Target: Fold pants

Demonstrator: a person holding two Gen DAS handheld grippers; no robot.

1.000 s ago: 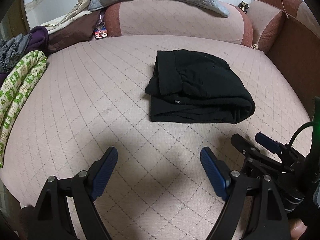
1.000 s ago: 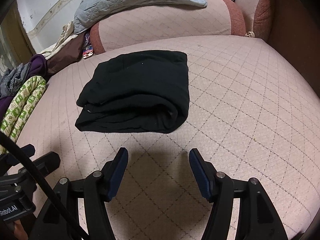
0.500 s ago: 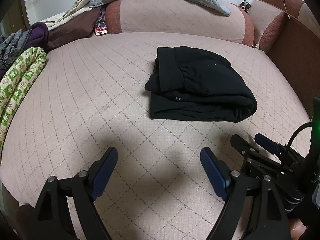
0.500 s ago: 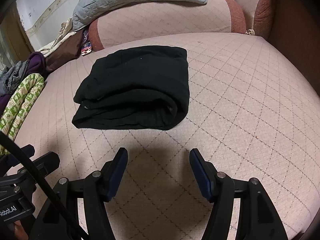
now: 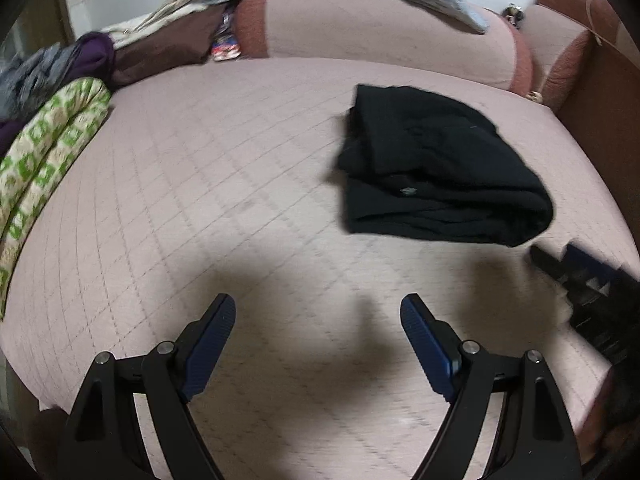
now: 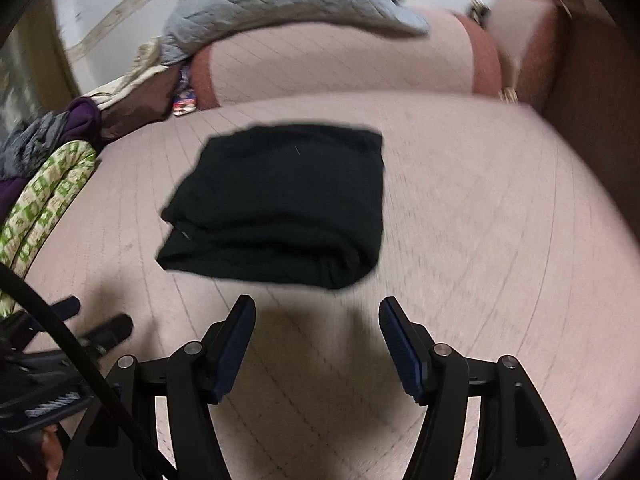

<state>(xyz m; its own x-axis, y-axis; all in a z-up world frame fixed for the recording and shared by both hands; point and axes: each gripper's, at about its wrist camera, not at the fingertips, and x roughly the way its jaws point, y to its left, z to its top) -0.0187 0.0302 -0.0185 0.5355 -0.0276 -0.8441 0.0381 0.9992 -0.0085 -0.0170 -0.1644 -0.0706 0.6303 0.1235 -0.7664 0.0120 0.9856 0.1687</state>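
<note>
Black pants are lying already folded into a thick, roughly rectangular bundle on the pink quilted bed cover, sitting mid-bed, just beyond the right gripper and off to the far right of the left gripper. Fabric is looking soft, matte, fleece-like; probably light and limp, likely sagging and slipping open if lifted by one layer only. The near edge is rounded and plump, a fold rather than loose hems; the left edge in the right wrist view is showing stacked layers and a small tag. Best hold, as a guess: pinching through all layers at the near rounded fold, or at both near corners, one gripper each. Task is looking close to done, maybe a final tidy or another fold remaining. Both grippers are hovering over the bare cover with fingers spread wide, nothing between the ribbed blue pads, neither touching the pants. Cover is showing a diamond stitch pattern, low sheen, grippy-looking. At the far side a cylindrical pink bolster with rust-coloured ends is carrying a grey quilted blanket. At the left a green-and-cream patterned roll is lying beside purple and grey clothes. Both views are motion-blurred, so fine detail is unclear.
</note>
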